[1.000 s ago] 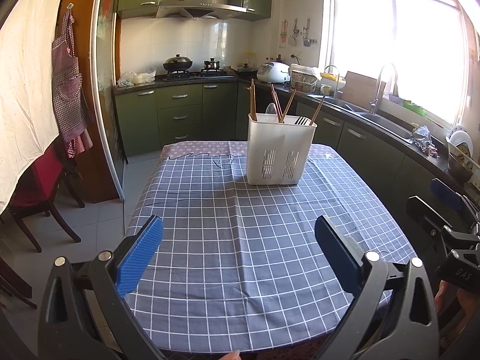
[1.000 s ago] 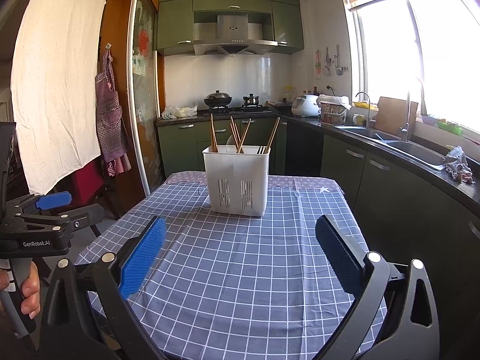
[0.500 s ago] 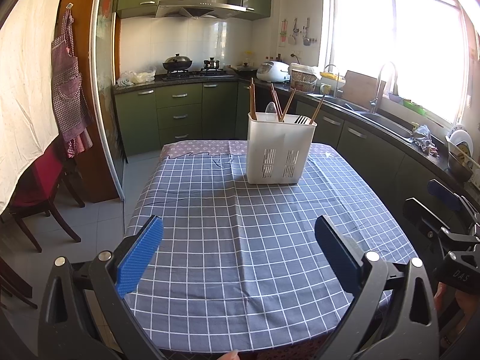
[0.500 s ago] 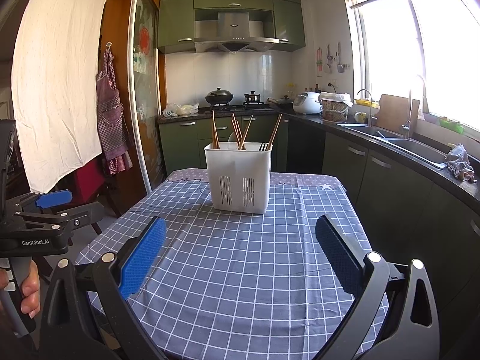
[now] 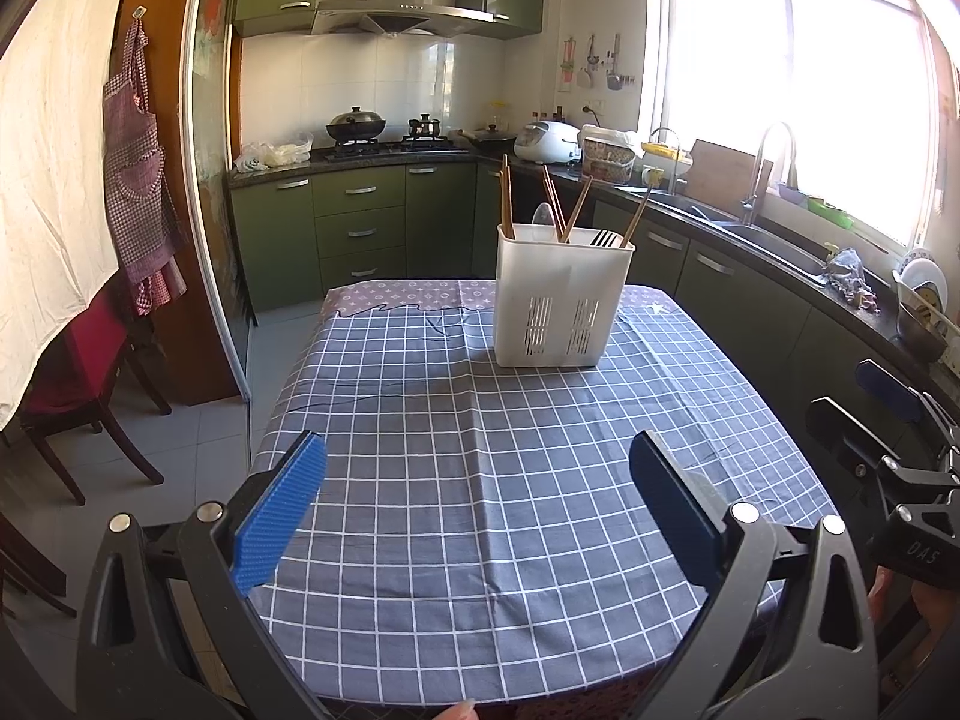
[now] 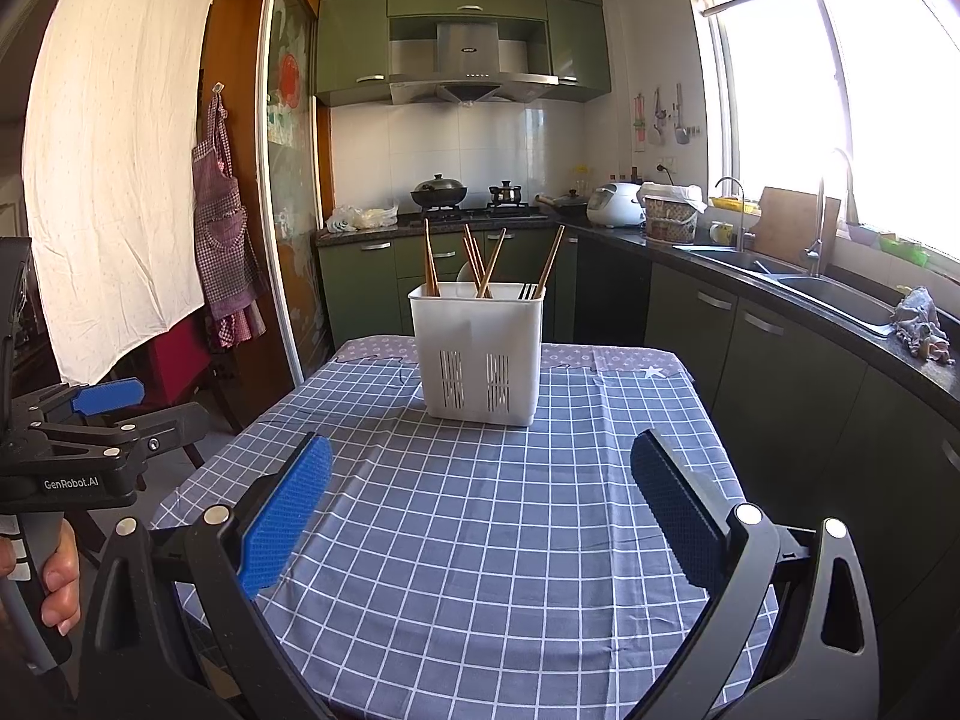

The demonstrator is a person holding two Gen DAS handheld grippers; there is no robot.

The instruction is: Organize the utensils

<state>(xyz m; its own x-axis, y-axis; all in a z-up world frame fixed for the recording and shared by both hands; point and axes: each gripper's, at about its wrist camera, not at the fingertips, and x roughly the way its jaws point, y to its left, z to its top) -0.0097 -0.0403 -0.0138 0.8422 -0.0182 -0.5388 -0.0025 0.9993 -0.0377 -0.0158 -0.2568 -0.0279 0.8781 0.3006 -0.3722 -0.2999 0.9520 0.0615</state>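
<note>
A white slotted utensil holder point(image 5: 561, 297) stands at the far end of the table with the blue checked cloth point(image 5: 480, 450); it also shows in the right wrist view point(image 6: 480, 354). Several wooden chopsticks point(image 5: 507, 204), a spoon point(image 5: 542, 214) and fork tines point(image 5: 603, 237) stick up out of it. My left gripper point(image 5: 477, 471) is open and empty over the near table edge. My right gripper point(image 6: 480, 474) is open and empty over the near part of the table, well short of the holder. Each gripper shows at the edge of the other's view.
Green kitchen cabinets and a dark counter with a sink point(image 6: 834, 294) run along the right and back. A stove with pots point(image 5: 360, 129) is at the back. A red chair point(image 5: 72, 384) and a hanging apron point(image 5: 135, 150) are on the left.
The right wrist view has crept slightly forward and tilted; the holder sits a little lower in it. The left gripper is nearly still. Both stay open.
</note>
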